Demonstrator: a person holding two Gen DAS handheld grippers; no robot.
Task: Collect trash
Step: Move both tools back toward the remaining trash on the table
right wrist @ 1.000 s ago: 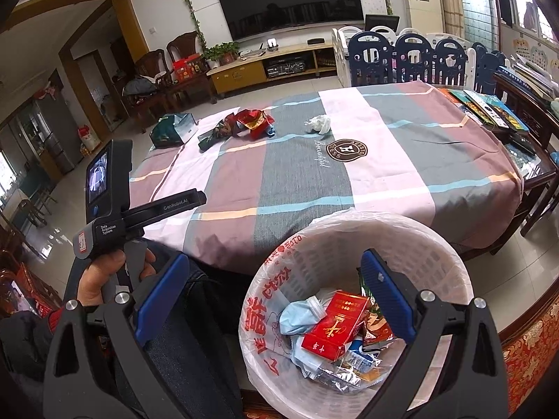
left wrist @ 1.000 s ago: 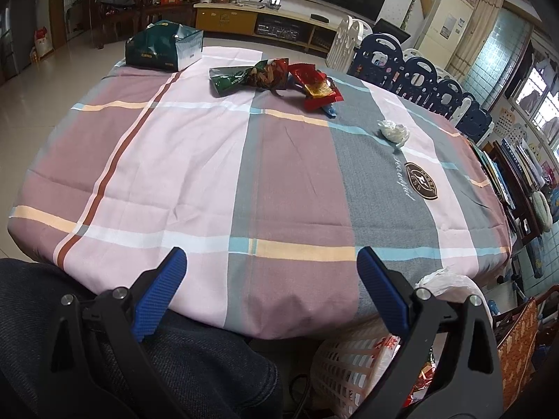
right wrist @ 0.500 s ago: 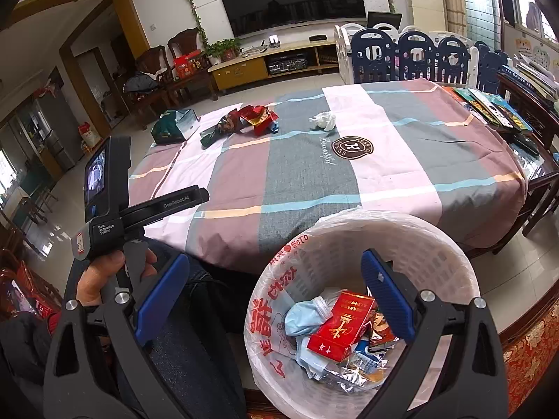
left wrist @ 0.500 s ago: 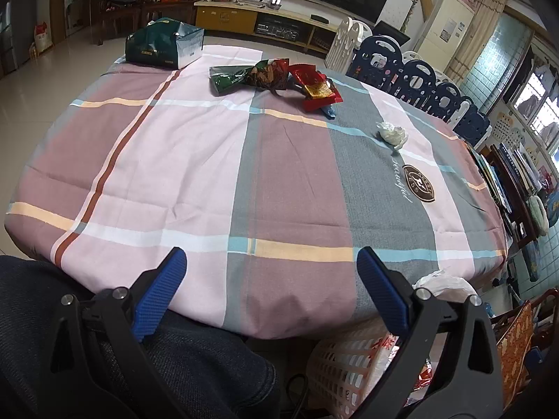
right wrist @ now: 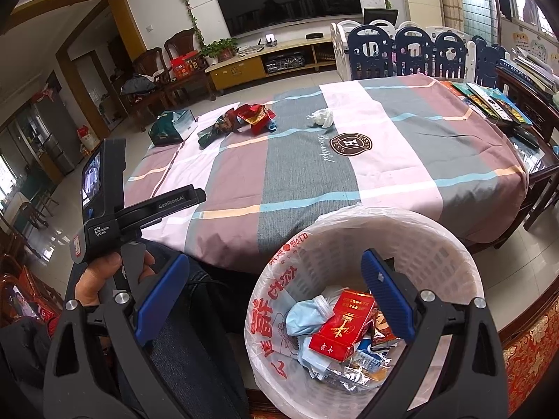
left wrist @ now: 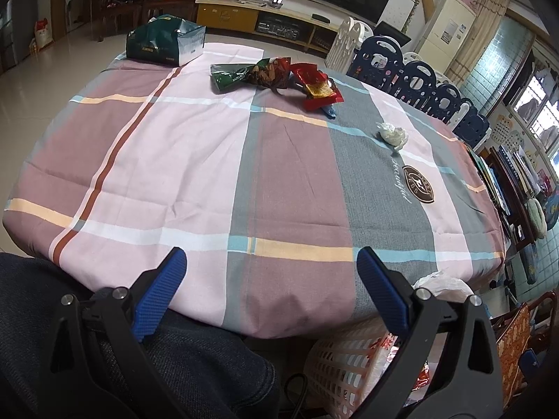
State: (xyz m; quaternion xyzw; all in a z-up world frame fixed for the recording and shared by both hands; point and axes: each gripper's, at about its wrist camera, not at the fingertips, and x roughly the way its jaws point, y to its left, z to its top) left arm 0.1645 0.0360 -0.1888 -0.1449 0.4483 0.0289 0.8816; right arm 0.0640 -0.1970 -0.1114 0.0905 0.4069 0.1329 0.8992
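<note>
Above the white waste basket, the right hand-held gripper hangs with its jaws wide apart and empty. The left hand-held gripper is also spread apart at the near edge of the surface. On its far side lie a green snack bag, a red wrapper and a crumpled tissue.

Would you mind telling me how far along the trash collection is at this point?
Partly done. The lined waste basket already holds a red carton, a blue face mask and foil wrappers. Nothing is in hand: the left gripper and right gripper are both open and empty. Still on the table: the green snack bag, red wrappers, the crumpled tissue and a green box.
</note>
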